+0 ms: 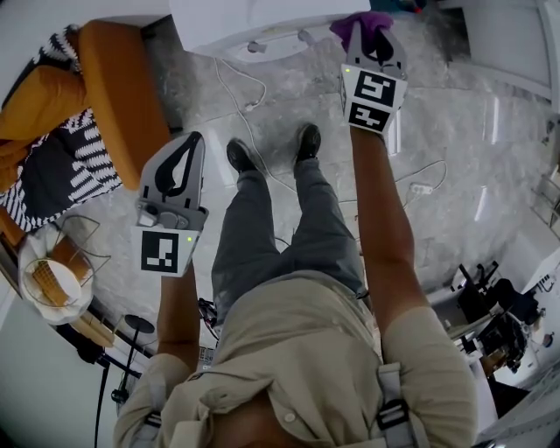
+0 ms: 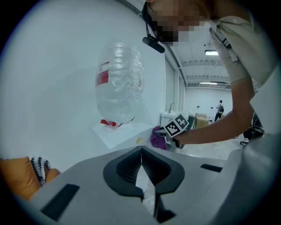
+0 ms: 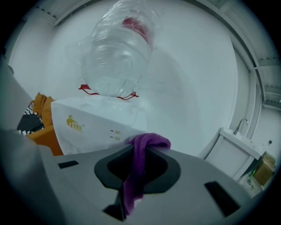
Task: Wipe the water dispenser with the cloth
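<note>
Two grippers had plainly different jobs at that moment: your right gripper (image 1: pixel 374 45) was clamped on the purple cloth (image 1: pixel 362 24), while your left gripper (image 1: pixel 187 150) hung lower and well apart from the work, its jaws pressed together on nothing. I'd judge you parked the left one there to keep it out of the wiping path. You had stretched your right arm forward so the cloth sat at the upper front edge of the white water dispenser (image 1: pixel 229 24), either just beside it or touching it; no view settles contact. In the right gripper view, the cloth ran as a narrow strip down the seam between the jaws, its long axis along them. A folded hump poked past the tips toward the water dispenser, which put soft fabric in the lead, not plastic. The water dispenser stood upright with the clear bottle (image 3: pixel 117 57) inverted on top, so its long axis ran vertically.
</note>
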`<state>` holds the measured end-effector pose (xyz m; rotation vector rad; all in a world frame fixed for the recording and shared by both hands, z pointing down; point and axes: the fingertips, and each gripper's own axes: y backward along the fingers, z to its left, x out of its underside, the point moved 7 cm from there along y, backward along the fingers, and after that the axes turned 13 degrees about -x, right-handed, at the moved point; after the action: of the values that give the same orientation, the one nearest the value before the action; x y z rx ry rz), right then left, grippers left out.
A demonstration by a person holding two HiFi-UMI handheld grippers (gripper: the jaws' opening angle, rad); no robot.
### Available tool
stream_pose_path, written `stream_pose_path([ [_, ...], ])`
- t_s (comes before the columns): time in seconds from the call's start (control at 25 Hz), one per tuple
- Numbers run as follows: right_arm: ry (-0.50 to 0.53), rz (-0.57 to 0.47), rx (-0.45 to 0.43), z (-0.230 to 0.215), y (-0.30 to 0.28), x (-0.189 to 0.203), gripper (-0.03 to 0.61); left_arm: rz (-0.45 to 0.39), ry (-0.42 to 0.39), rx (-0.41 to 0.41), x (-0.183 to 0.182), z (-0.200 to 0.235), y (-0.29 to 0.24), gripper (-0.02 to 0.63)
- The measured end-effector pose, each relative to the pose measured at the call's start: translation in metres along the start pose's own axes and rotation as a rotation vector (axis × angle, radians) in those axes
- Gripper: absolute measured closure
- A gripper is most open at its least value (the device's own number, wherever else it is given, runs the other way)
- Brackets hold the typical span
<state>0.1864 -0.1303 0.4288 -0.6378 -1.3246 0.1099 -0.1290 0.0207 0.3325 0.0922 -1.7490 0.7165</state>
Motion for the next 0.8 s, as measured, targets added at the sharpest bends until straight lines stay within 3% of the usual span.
stream_pose_path([
  [0.44,-0.081,-0.045,-0.135,0.109,-0.015,-0.010,0.526,0.003,0.022,-0.028,0.017,0.012,0.020,0.597],
  [0.64,-0.030,-0.062,-0.247,0.171,-0.024,-0.021,0.526,0.032,0.034,-0.053,0.037,0.030,0.039,0.597],
  [0.8,0.000,-0.070,-0.285,0.192,-0.027,-0.025,0.526,0.037,0.039,-0.067,0.045,0.038,0.047,0.597],
])
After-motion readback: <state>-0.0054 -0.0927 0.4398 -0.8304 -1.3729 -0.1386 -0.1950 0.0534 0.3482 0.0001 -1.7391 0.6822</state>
